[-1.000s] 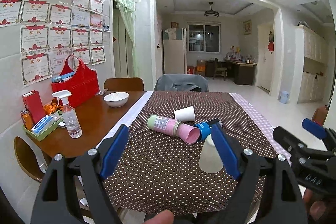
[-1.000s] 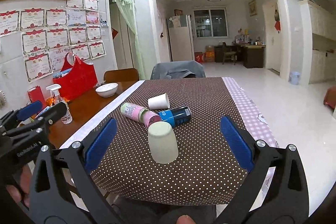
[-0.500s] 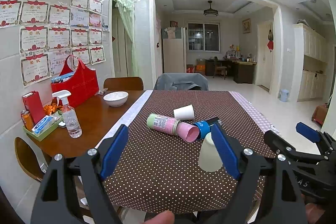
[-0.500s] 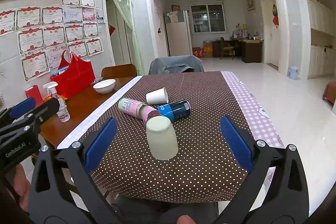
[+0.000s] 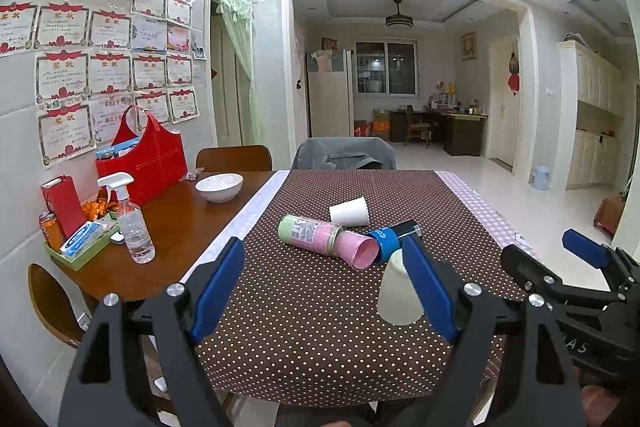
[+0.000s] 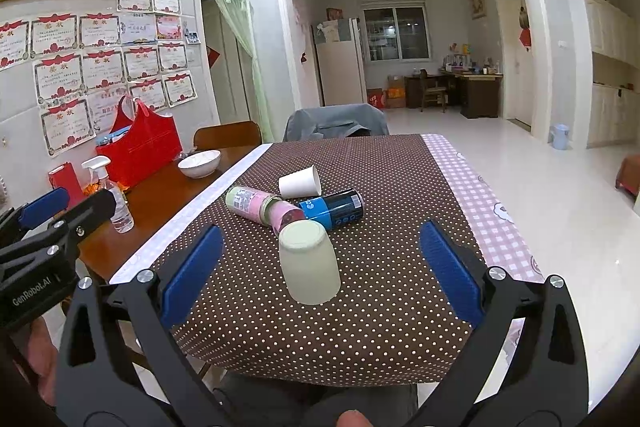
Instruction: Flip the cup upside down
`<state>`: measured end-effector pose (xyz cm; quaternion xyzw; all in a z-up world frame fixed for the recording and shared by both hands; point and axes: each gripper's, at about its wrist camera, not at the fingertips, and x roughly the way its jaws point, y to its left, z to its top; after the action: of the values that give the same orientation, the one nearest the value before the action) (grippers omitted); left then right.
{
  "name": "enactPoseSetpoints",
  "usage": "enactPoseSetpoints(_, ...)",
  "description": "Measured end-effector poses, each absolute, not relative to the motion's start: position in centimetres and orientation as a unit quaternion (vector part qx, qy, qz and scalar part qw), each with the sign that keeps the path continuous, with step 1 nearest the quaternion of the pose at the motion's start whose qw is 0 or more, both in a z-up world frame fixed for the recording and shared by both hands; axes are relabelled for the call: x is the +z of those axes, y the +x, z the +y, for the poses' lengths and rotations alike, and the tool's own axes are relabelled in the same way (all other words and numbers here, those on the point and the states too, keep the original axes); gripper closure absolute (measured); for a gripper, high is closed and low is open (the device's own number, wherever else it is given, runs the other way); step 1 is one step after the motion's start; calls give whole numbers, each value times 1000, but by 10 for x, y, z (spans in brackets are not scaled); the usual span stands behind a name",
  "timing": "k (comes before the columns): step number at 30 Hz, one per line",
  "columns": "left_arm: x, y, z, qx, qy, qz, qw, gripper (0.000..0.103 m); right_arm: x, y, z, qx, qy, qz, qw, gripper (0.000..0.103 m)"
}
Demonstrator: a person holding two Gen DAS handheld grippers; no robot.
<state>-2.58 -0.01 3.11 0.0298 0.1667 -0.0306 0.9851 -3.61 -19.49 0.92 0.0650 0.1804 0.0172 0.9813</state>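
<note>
- In the right wrist view the cup [image 6: 310, 263] stands mouth-down on the dotted tablecloth [image 6: 380, 307], in the centre of the frame, between the two blue pads of the right gripper [image 6: 320, 273] but touching neither.
- The right gripper's fingers are spread wide; the left pad [image 6: 191, 277] sits well to the left of the cup and the other pad far off to its right.
- In the left wrist view the same cup [image 5: 396, 291] shows at lower right of centre, partly hidden behind the right-hand blue pad [image 5: 426, 293] of the left gripper [image 5: 322, 291].
- The left gripper's fingers are also spread apart and hold nothing; whether its pad touches the cup cannot be told.
- The cup is pale cream, plain, wider at the rim on the cloth and narrower at the flat base facing up.
- Just behind it, toward the upper middle of the frame, lie a pink can [image 6: 264, 207] and a blue can [image 6: 334, 209] on their sides, with a white paper cup [image 6: 300, 183] tipped over beyond them.
- At the left of the frame a white bowl [image 6: 199, 163] and a spray bottle [image 6: 112, 193] stand on the bare wooden table [image 6: 160, 195].
</note>
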Motion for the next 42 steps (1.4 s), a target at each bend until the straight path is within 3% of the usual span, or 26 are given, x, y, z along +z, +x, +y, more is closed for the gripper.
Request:
enactPoseSetpoints(6,31,-25,0,-29,30,169,985,23,11,-37,-194,17,63,179,982,6)
enactPoseSetpoints(9,31,-25,0,-24,30,167,985,16,10,-38,-194,17,63,179,982,6)
enactPoseSetpoints(42,26,-21,-2,-14,39,169,985,15,12,-38,-194,13,61,174,983,6)
